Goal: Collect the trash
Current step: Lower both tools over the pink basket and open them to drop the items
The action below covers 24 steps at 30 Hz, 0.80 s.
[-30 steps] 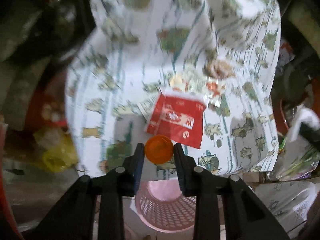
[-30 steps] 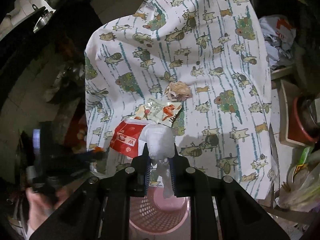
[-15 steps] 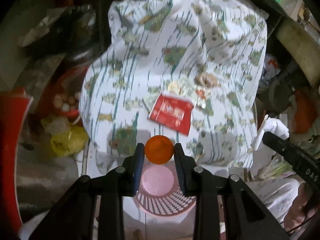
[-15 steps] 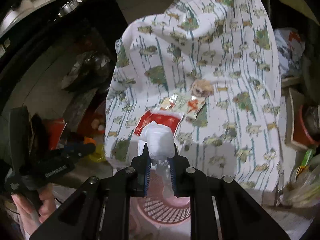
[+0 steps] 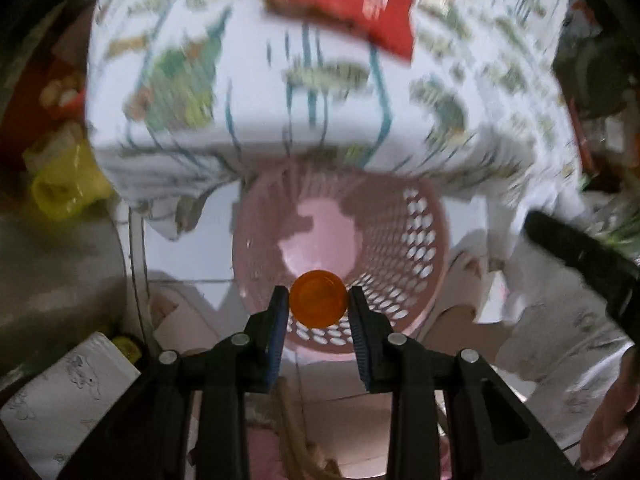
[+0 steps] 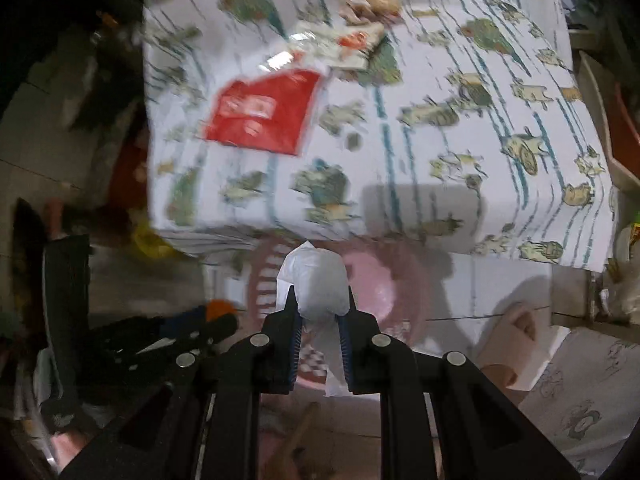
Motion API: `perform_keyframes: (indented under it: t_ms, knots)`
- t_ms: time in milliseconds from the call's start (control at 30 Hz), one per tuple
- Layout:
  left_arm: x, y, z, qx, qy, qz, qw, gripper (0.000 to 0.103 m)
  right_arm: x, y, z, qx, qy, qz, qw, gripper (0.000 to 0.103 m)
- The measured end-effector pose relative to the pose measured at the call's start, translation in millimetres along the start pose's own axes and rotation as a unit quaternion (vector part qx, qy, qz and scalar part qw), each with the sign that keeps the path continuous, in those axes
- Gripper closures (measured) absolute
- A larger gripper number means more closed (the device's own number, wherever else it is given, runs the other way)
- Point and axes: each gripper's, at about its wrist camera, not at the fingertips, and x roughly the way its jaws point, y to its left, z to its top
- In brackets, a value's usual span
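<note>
A: Holding an orange cap (image 5: 318, 298) between its pads, the left gripper (image 5: 318, 300) points down into the pink basket (image 5: 420, 240), whose mouth lies right below and ahead of the fingers.

B: And the right gripper (image 6: 318, 300)?

A: Clamped narrow on a white tissue wad (image 6: 314, 286), the tail hanging down between the jaws. The same basket (image 6: 376, 276) sits just beyond its tips, partly hidden by the wad.

B: So which step is this?

A: The drop-off, I'd say. Both pieces hang over the basket, none released yet.

B: What does the next move call for?

A: Opening the jaws while each piece is inside the rim. The cap looks centred enough; the wad seems nearer the near wall, so a small push forward may help.

B: Anything left after that?

A: Farther out, on the patterned cloth (image 6: 460, 140), lie a red packet (image 6: 264, 112), a wrapper (image 6: 344, 46) and a brownish scrap (image 6: 372, 2). Those are still to collect.
</note>
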Motion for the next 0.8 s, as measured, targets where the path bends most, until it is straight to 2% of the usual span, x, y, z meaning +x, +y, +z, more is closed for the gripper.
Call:
perform_keyframes:
  t_ms: [33, 133, 300, 400, 467, 567, 667, 700, 733, 800]
  knots:
    - [6.6, 0.0, -0.8, -0.002, 0.005, 0.006, 1.0000, 0.075, 6.3, -3.9, -0.8, 0.005, 0.000, -0.010, 1.000, 0.085]
    - [33.3, -2.0, -3.2, 0.003, 0.034, 0.014, 0.9993, 0.075, 35.9, -20.6, -1.9, 0.039, 0.029, 0.006, 0.999, 0.085]
    - [66.5, 4.6, -0.3, -0.026, 0.066, -0.020, 0.9973, 0.075, 74.7, -18.7, -10.0, 0.018, 0.049, 0.013, 0.999, 0.085]
    - [81.1, 10.4, 2.7, -0.038, 0.075, -0.010, 0.9964, 0.075, 96.6, -24.8, -11.2, 0.041, 0.057, 0.024, 0.997, 0.085]
    - [87.7, 12.1, 1.3, -0.042, 0.082, -0.009, 0.9957, 0.075, 112.4, -25.0, -11.2, 0.041, 0.056, 0.016, 0.997, 0.085]
    - [90.3, 10.5, -0.2, -0.032, 0.084, -0.005, 0.9960, 0.075, 132.7, -33.3, -18.5, 0.035, 0.056, 0.000, 0.998, 0.085]
    - [92.7, 6.4, -0.3, -0.021, 0.085, 0.001, 0.9962, 0.074, 146.4, -42.8, -29.3, 0.043, 0.066, 0.003, 0.997, 0.085]
    - [92.8, 5.7, -0.7, -0.020, 0.087, 0.001, 0.9960, 0.068, 148.5, -45.6, -31.8, 0.046, 0.068, 0.002, 0.997, 0.085]
    - [93.6, 5.8, -1.0, -0.019, 0.091, 0.001, 0.9957, 0.056, 148.7, -47.8, -33.2, 0.049, 0.066, 0.000, 0.997, 0.085]
    - [93.7, 5.6, -1.4, -0.015, 0.089, 0.008, 0.9959, 0.042, 146.2, -49.7, -34.1, 0.052, 0.063, 0.000, 0.997, 0.080]
